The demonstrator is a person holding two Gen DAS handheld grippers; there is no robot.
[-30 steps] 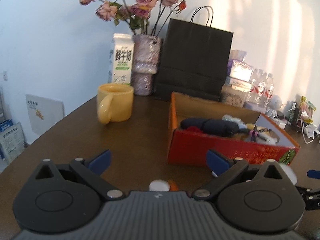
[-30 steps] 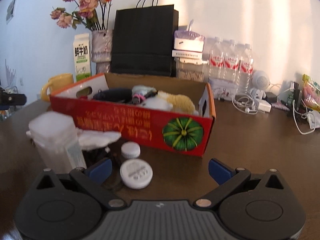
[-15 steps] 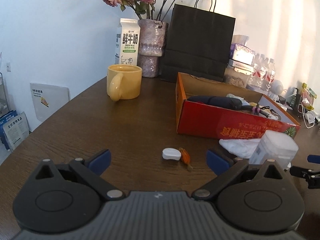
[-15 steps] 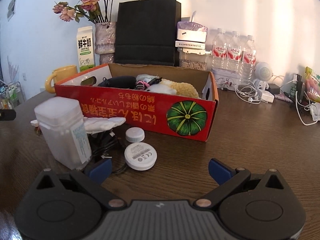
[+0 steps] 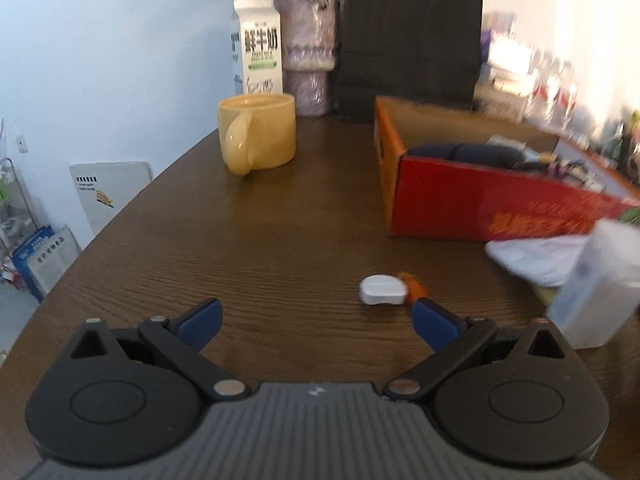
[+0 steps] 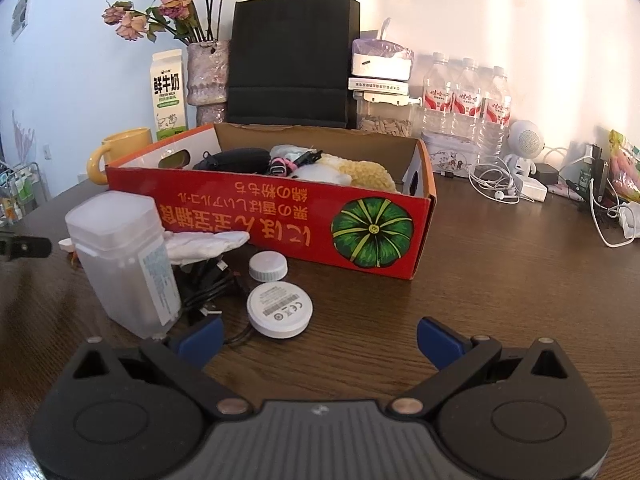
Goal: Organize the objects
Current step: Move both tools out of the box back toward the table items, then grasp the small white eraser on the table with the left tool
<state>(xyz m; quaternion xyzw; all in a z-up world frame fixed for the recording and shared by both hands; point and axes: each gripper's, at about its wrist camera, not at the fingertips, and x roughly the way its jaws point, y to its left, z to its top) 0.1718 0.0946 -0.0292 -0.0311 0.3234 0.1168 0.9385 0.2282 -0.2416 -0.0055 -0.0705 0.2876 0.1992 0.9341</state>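
Left gripper (image 5: pixel 316 322) has swung left, small white piece (image 5: pixel 383 289) now off its right finger; both grippers' fingers open, nothing boxed yet.

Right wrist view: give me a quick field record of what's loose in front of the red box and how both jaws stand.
box: red cardboard box, open top, already holding items
loose items: translucent container, white cloth, black cable, white cap, white round disc
far left: small white piece with an orange bit beside it
left gripper: jaws open, empty
right gripper: jaws open, empty, disc just ahead
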